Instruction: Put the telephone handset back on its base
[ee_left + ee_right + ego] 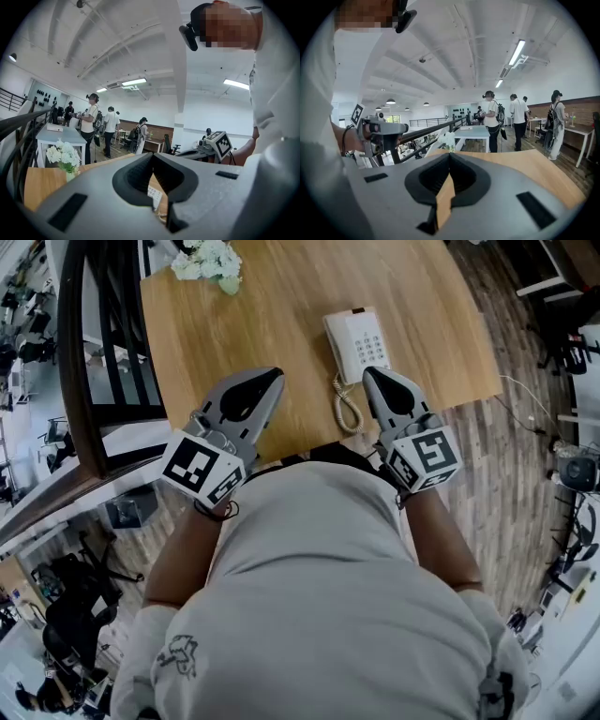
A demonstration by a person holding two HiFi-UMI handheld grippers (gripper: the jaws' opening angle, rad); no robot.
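A white telephone (pixel 357 343) with a grey keypad lies on the wooden table (pixel 281 306). Its handset rests along the base's left side, and the coiled cord (pixel 347 409) loops toward the table's near edge. My right gripper (pixel 368 373) hovers just in front of the phone, beside the cord, shut with nothing between its jaws. My left gripper (pixel 277 377) is held to the phone's left, near the table's front edge, its jaw tips together and empty. In the left gripper view a slice of the phone's keypad (pixel 153 194) shows through the slit below the closed tips (pixel 151 157).
A vase of white flowers (pixel 211 261) stands at the table's far left corner. A dark railing (pixel 80 352) runs along the table's left side. Wood floor lies to the right of the table. Several people stand by other tables (pixel 474 132) in the room beyond.
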